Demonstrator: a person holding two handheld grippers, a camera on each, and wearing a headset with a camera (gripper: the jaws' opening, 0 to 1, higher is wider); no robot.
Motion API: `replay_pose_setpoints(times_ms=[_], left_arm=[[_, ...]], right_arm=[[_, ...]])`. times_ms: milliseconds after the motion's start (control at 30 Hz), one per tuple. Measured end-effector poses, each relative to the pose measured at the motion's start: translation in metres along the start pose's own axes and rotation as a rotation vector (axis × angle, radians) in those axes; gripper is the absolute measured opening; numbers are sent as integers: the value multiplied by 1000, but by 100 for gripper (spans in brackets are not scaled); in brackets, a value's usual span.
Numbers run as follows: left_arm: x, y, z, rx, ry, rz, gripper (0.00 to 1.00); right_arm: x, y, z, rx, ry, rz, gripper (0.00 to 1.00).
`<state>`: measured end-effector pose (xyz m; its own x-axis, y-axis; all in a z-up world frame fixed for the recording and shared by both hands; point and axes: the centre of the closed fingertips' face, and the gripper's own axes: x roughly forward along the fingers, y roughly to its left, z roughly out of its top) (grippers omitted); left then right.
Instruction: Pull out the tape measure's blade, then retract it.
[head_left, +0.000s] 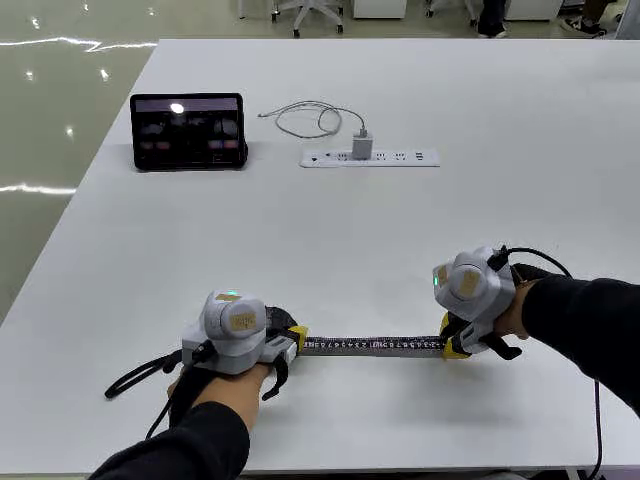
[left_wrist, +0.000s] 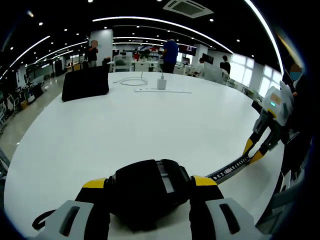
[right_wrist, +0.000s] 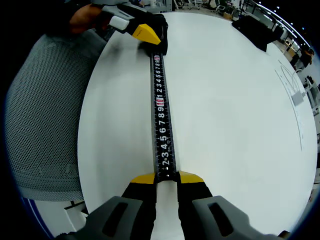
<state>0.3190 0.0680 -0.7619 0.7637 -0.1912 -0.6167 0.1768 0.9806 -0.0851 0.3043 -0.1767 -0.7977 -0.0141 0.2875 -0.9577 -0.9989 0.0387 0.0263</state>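
A black tape measure case (left_wrist: 147, 192) rests on the white table, and my left gripper (left_wrist: 150, 186) is shut on it; the same case (head_left: 281, 325) lies at the front left of the head view under that gripper (head_left: 285, 338). The dark numbered blade (head_left: 372, 346) stretches flat along the table to the right. My right gripper (right_wrist: 166, 178) is shut on the blade's (right_wrist: 161, 125) end, its yellow fingertips (right_wrist: 144, 178) pinching it. In the head view this gripper (head_left: 452, 345) sits at the front right. The case (right_wrist: 156, 35) lies at the far end of the blade.
A dark tablet (head_left: 187, 130) stands at the back left. A white power strip (head_left: 370, 157) with a plugged charger and a coiled white cable (head_left: 308, 118) lies behind the work area. A black strap (head_left: 135, 375) trails left of the left gripper. The table's front edge (head_left: 400, 466) is close.
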Motion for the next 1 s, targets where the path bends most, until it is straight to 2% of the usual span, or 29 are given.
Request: replay_pose_setpoints(times_ms=[1000], left_arm=[[1, 1, 1, 2, -2, -1, 60]], right_arm=[[5, 2, 15, 10, -20, -5, 11]])
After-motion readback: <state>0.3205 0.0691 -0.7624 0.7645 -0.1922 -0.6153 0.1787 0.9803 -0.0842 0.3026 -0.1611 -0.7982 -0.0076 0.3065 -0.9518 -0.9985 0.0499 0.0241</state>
